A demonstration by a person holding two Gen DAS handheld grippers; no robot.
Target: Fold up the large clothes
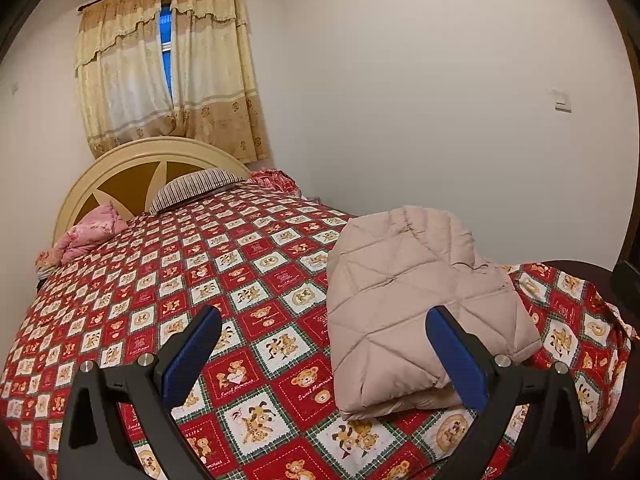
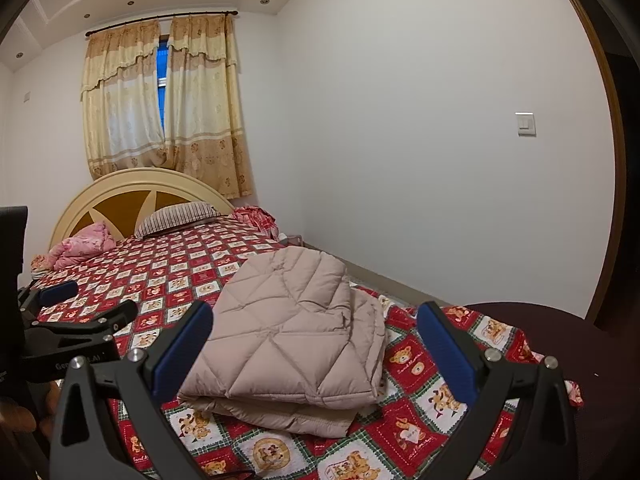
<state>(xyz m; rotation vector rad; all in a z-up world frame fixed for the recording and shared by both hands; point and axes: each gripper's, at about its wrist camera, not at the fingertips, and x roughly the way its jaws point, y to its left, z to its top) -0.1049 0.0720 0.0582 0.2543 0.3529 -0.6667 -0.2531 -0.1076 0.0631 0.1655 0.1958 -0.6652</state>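
The quilted beige padded jacket (image 2: pixel 292 332) lies folded in a compact stack on the red teddy-bear bedspread (image 1: pixel 168 280), near its foot. Left claw (image 1: pixel 324 344) and right claw (image 2: pixel 314 338) hang spread and empty short of the jacket, likely because the folding is finished.

The left gripper (image 1: pixel 324 328) is held above the scene with its two blue-padded fingers (image 1: pixel 192 356) spread wide and nothing between them. The right gripper (image 2: pixel 316 324) is in the same pose, its fingers (image 2: pixel 448 348) wide apart and empty. In the right wrist view the left gripper (image 2: pixel 80 304) shows at the left edge, just beside the right one.
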